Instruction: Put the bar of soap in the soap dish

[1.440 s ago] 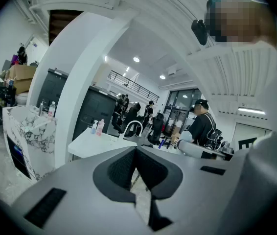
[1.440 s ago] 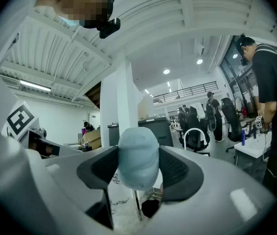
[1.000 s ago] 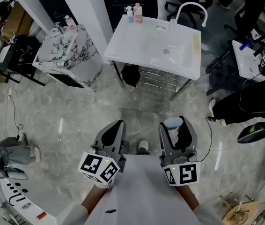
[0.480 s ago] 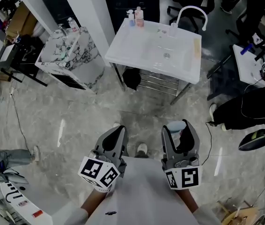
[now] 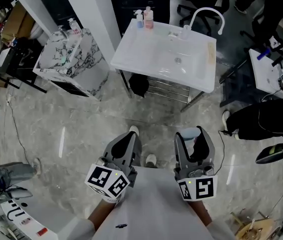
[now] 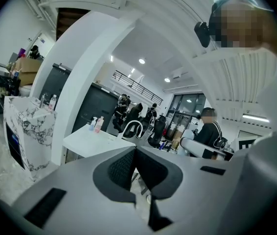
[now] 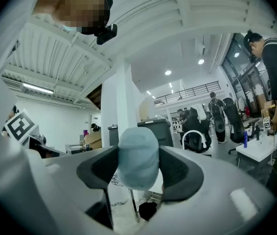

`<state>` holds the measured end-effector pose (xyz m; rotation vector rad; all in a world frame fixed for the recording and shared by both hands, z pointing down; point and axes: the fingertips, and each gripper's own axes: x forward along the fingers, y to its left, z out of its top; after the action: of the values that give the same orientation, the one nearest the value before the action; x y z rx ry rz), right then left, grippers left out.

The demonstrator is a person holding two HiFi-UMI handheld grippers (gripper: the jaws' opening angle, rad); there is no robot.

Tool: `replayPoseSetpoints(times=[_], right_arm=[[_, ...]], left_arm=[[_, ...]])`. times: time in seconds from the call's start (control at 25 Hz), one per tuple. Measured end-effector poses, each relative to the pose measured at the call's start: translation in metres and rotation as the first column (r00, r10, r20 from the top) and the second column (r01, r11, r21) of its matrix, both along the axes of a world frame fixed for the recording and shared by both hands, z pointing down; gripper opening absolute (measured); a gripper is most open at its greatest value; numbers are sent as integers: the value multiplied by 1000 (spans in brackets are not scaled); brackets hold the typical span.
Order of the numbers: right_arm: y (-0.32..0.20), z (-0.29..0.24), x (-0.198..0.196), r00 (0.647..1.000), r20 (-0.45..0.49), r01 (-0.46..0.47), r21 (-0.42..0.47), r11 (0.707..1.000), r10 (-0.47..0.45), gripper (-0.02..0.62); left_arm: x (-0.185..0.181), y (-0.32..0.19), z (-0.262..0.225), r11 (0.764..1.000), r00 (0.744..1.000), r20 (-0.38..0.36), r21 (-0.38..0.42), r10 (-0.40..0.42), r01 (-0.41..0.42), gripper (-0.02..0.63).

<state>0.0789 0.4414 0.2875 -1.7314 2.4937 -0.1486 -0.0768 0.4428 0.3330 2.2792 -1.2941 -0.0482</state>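
A pale blue bar of soap [image 5: 188,133] sits between the jaws of my right gripper [image 5: 193,135], which is shut on it and held at waist height over the floor. In the right gripper view the soap [image 7: 138,162] fills the gap between the dark pads. My left gripper [image 5: 130,137] hangs beside it, shut and holding nothing; its jaws meet in the left gripper view [image 6: 134,154]. Ahead stands a white sink [image 5: 131,51] with a curved white tap [image 5: 207,13]. A small clear item [image 5: 173,32] near the tap may be the soap dish; I cannot tell.
Two pump bottles [image 5: 143,17] stand at the sink's back left corner. A marble-patterned cabinet [image 5: 69,59] is to the sink's left, beyond a white pillar [image 5: 96,9]. A seated person [image 5: 261,119] and a white desk [image 5: 266,64] are on the right. My shoes [image 5: 151,159] show between the grippers.
The view has shifted a little and a shoe has stepped forward by the left gripper. Both grippers hold the same pose, the soap still in the right one.
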Motion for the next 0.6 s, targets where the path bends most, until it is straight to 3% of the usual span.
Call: replayPoseSetpoints(times=[0.6], right_arm=[[-105,-11,-37,1000,-21,-13,0,1000,13,272]], left_arm=[[-43,-109,-2,1000,998,-67,-23,-15,14,0]])
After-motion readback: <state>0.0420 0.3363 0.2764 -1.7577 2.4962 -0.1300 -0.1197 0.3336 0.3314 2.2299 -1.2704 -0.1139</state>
